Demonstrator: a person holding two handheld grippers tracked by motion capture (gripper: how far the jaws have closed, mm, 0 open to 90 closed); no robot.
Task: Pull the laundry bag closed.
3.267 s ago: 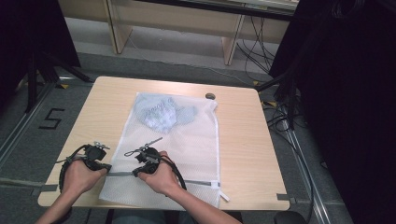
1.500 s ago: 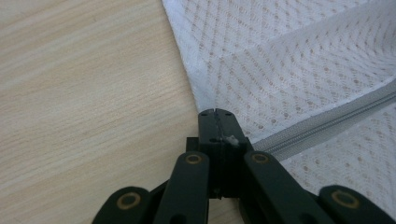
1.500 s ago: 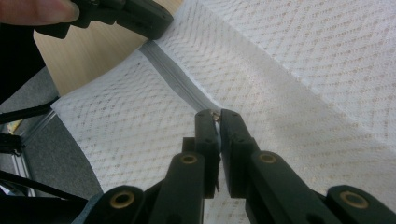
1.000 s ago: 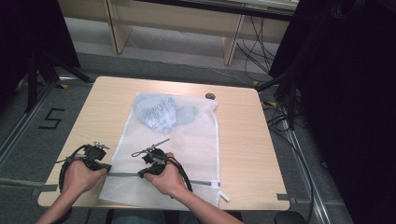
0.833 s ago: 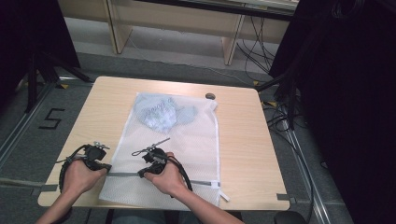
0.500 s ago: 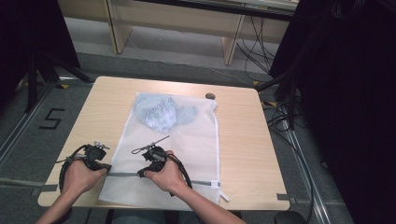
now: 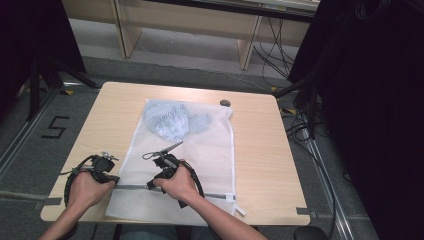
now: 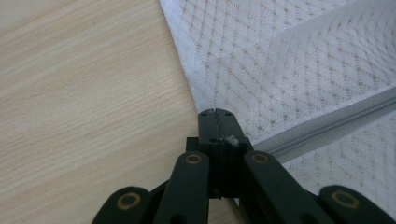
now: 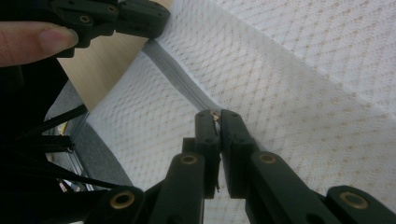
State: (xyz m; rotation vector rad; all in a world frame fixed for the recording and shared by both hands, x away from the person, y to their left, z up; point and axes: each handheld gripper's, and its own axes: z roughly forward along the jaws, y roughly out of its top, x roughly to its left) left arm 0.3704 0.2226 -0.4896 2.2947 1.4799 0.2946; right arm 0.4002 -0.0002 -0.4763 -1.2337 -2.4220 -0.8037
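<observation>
On the light wooden table [image 7: 260, 150], a white mesh laundry bag [image 7: 210, 150] lies flat, running from about 12 o'clock of the tabletop down to the 6 o'clock edge nearest me. Through its mesh at the 12 o'clock end I see a bunched pale blue cloth [image 7: 172, 120]. A grey zipper [image 7: 215, 195] crosses the bag near its 6 o'clock end, from 9 o'clock to 3 o'clock.

My left hand-held gripper [image 7: 114, 179] sits at the bag's 9 o'clock edge, where the zipper begins. In the left gripper view its black jaws [image 8: 215, 122] are pressed fully together, and they pinch the edge of the mesh right at the zipper's end [image 8: 327, 126]; bare wood lies to their 9 o'clock.

My right hand-held gripper [image 7: 150, 186] rests on the bag, just to the 3 o'clock of the left one, on the zipper line. In the right gripper view its jaws [image 9: 215, 115] are all but closed, with a small brass-coloured zipper pull [image 9: 215, 115] nipped between the tips. From there the zipper tape [image 9: 175, 77] runs up toward 11 o'clock, where the left hand-held gripper [image 9: 140, 18] and a fingertip [image 9: 32, 42] sit at the bag's edge.

A small dark round disc [image 7: 225, 103] lies on the table just off the bag's far corner, toward 1 o'clock.
</observation>
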